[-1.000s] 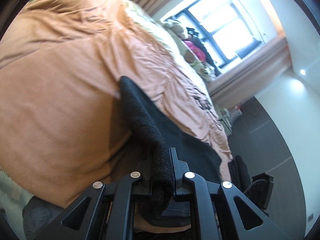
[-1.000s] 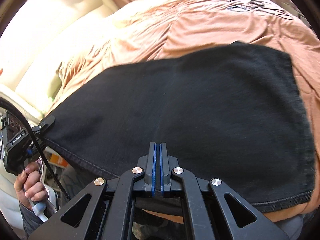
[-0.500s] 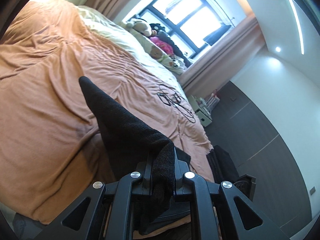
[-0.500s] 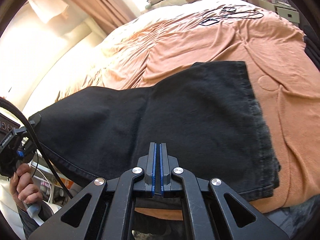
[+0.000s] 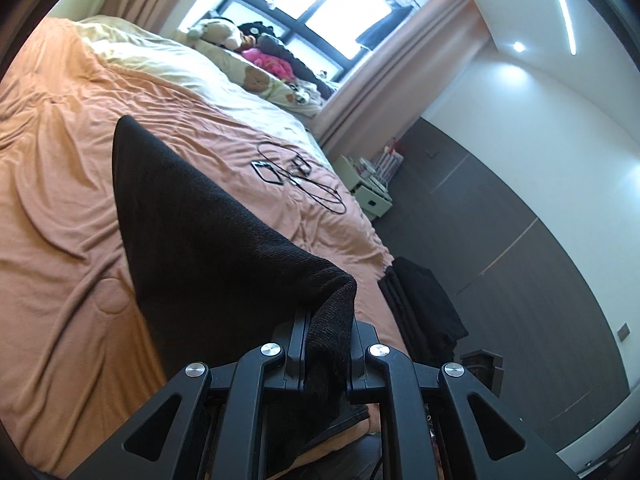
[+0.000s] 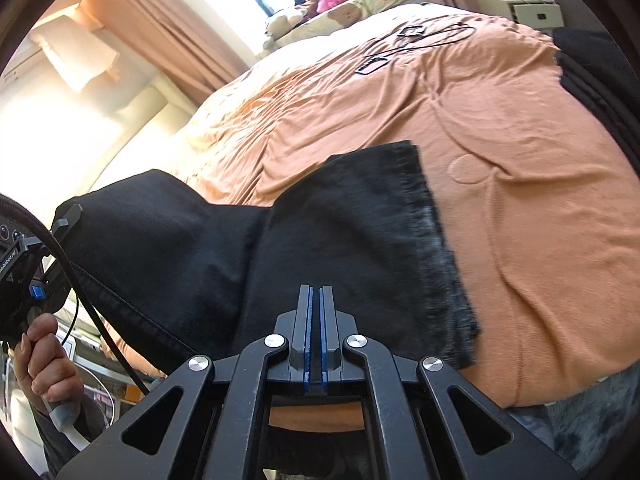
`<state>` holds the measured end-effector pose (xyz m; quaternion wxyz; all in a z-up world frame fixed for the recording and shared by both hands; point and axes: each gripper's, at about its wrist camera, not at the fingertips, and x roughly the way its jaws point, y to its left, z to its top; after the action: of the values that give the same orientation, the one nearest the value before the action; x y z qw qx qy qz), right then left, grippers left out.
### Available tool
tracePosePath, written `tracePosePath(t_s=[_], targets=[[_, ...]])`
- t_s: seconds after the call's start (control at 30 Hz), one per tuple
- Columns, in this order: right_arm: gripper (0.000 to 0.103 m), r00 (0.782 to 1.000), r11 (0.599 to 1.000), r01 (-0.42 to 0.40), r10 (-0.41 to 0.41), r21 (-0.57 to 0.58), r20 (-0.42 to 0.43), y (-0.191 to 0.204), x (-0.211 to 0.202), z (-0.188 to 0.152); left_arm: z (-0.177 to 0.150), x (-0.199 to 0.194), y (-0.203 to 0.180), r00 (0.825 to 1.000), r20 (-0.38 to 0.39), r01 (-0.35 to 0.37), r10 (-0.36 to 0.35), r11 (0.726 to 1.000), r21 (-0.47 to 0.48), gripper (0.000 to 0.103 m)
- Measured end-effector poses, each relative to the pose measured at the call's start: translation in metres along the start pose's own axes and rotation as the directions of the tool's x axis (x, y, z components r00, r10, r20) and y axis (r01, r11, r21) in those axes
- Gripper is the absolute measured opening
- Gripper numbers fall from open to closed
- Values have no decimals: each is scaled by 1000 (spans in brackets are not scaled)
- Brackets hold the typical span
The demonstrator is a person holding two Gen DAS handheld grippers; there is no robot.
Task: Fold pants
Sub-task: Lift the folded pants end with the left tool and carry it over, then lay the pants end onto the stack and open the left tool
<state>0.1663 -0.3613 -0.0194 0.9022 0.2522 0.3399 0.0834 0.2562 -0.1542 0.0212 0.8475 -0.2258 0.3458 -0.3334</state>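
Black pants [image 6: 320,232] lie folded over on the orange bedspread [image 6: 520,184] near the bed's front edge. My left gripper [image 5: 325,320] is shut on a thick fold of the pants [image 5: 192,220] and holds that end lifted above the bed. It also shows at the left of the right wrist view [image 6: 66,216], held by a hand. My right gripper [image 6: 316,300] is shut on the near edge of the pants. The far hem [image 6: 424,200] rests flat on the bed.
Black cables and small frames [image 5: 296,176] lie farther up the bed. Stuffed toys and pillows [image 5: 256,60] sit by the window. A dark garment pile [image 5: 424,304] hangs at the bed's right edge. A white cabinet [image 5: 368,192] stands by the dark floor.
Both grippers have lifted and swung the pants; the cloth has folded over itself, so it covers less of the bed. The left end has risen higher.
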Motion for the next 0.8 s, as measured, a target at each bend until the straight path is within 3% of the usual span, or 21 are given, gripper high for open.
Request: tracePosePath(t_s=[0.33,0.57,0.8], targets=[[3,999,996,-34,33,83,8,-45,-19,2,-11,61,-30,993,-108,50,-47,999,22,13],[3,999,990,-43,44,135,-1,-73,-22,0,-39,111,-47,972,-224,76,-69,997,25,13],[3,998,985,-55,54,166,11,-86,-28,1,-58,128,-63,957,-278,99,-83,994,42,13]])
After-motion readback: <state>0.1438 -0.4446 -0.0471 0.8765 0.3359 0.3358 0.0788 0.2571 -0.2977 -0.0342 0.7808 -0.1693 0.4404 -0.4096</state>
